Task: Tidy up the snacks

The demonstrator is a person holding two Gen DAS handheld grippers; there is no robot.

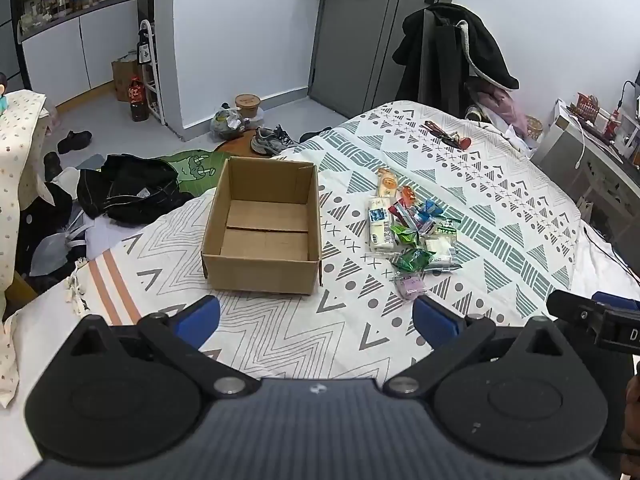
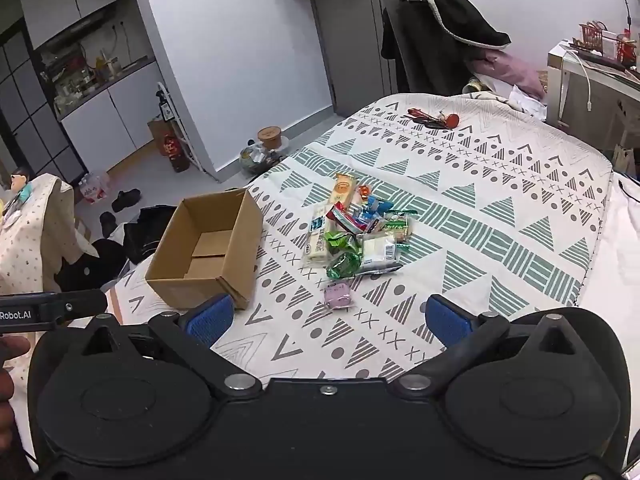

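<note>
Right wrist: snacks (image 2: 354, 232) ahead of gripper (image 2: 326, 322)

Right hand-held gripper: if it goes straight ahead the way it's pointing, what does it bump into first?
Probably the small purple snack. It lies nearest, almost centred ahead of the open right hand-held gripper, with the snack pile just beyond. Depth is hard to judge, so it might touch the blanket first.
</note>
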